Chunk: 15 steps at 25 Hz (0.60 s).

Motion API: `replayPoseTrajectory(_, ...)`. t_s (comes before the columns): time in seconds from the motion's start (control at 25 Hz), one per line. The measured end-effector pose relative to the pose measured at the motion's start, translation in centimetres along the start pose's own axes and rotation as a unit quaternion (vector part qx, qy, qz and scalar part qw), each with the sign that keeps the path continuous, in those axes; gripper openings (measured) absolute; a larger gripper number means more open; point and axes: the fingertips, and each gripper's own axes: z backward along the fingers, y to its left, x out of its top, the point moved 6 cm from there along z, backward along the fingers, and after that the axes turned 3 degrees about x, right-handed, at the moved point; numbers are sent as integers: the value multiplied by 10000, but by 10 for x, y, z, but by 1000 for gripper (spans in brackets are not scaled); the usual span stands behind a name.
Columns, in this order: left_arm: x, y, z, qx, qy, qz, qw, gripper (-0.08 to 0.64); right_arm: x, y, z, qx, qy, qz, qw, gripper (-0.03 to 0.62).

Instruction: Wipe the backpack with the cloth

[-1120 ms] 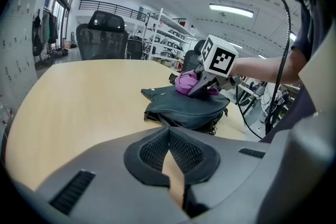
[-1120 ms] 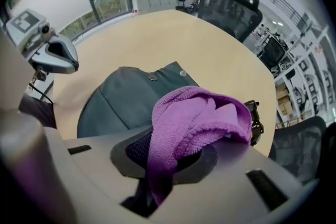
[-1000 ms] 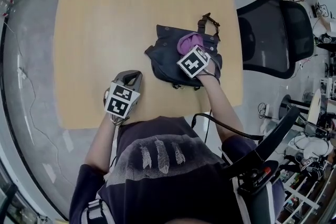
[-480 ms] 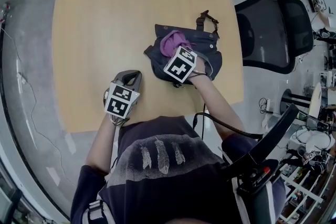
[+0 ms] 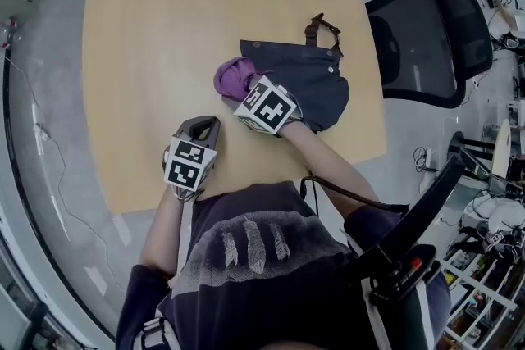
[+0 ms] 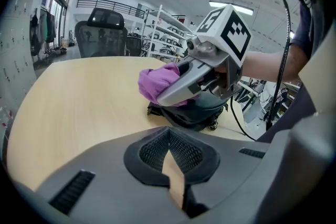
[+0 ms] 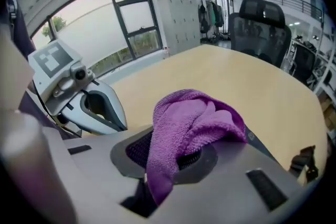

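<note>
A dark navy backpack (image 5: 316, 78) lies flat on the wooden table (image 5: 180, 20), its strap pointing to the far side. My right gripper (image 5: 239, 88) is shut on a purple cloth (image 5: 232, 76) at the backpack's left edge. In the right gripper view the cloth (image 7: 195, 122) bulges out of the right gripper (image 7: 169, 159). My left gripper (image 5: 203, 127) rests shut and empty on the table, a little to the left of the bag. From the left gripper (image 6: 169, 136) view, the cloth (image 6: 156, 83) sits over the backpack (image 6: 190, 113).
A black mesh office chair (image 5: 426, 33) stands against the table's right edge. A black cable (image 5: 353, 197) runs past the person's right arm. The table's near edge is just below the left gripper. Shelving and equipment crowd the floor at the right.
The right gripper has slid left across the backpack with the cloth, from its middle to its left edge. The left gripper has stayed put.
</note>
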Motion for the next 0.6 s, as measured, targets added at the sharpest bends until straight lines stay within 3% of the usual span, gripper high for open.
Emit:
replayPoseTrajectory(0.12, 4, -2, 0, -5, 39, -71, 10000, 6, 11, 2, 8, 168, -567, -160, 9981, 71)
replayPoseTrajectory(0.32, 11, -7, -8, -31, 116, -182, 9998, 6, -18, -41, 67, 123, -1411, -1491, 9786, 71)
replayPoseTrajectory(0.44, 17, -14, -16, -95, 148, -276, 9995, 6, -52, -89, 123, -420, -1749, -2327, 9558, 71)
replayPoseTrajectory(0.6, 25, -28, -27, -204, 186, -403, 9988, 6, -100, -155, 187, -1594, -2309, -2952, 9133, 71)
